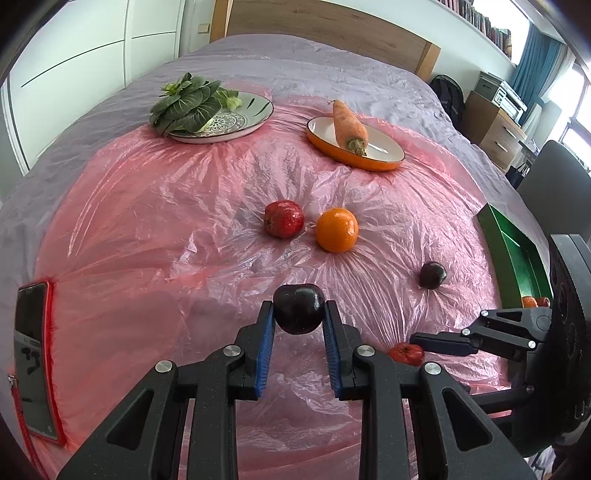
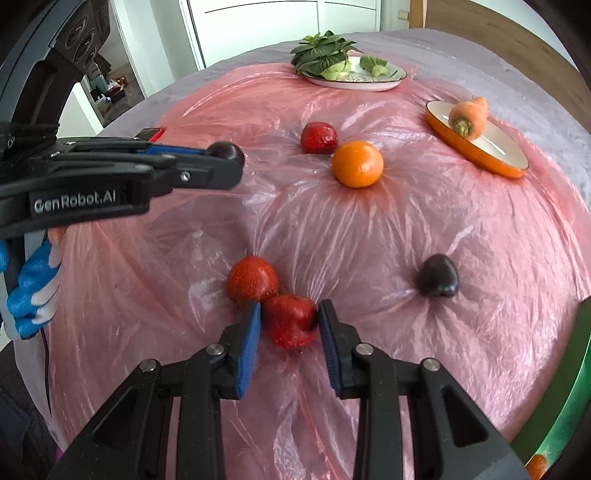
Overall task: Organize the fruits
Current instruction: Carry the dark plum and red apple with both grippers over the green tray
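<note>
Pink plastic sheeting (image 1: 184,206) covers the bed I'm working over, with a wooden headboard (image 1: 325,26) at the far end. My left gripper (image 1: 299,314) is clamped on a dark plum (image 1: 298,308), blue pads pressing both its sides, held above the sheet. My right gripper (image 2: 290,317) sits low at a red fruit (image 2: 290,321) lying on the sheet; the pads stand just beside it on either side, and I cannot tell whether they press it. A second red fruit (image 2: 252,279) touches that one on its far left. Right of them lies another dark plum (image 2: 437,276), apart. Farther out, an orange (image 2: 357,164) sits just beside a third red fruit (image 2: 318,137). At the far end, a patterned plate (image 1: 255,110) holds leafy greens (image 1: 184,103), and an orange-rimmed dish (image 1: 384,146) holds a carrot (image 1: 349,123). A green tray (image 1: 517,251) lies at the right edge with small fruit in it. A phone (image 1: 33,362) lies at the near left.
</note>
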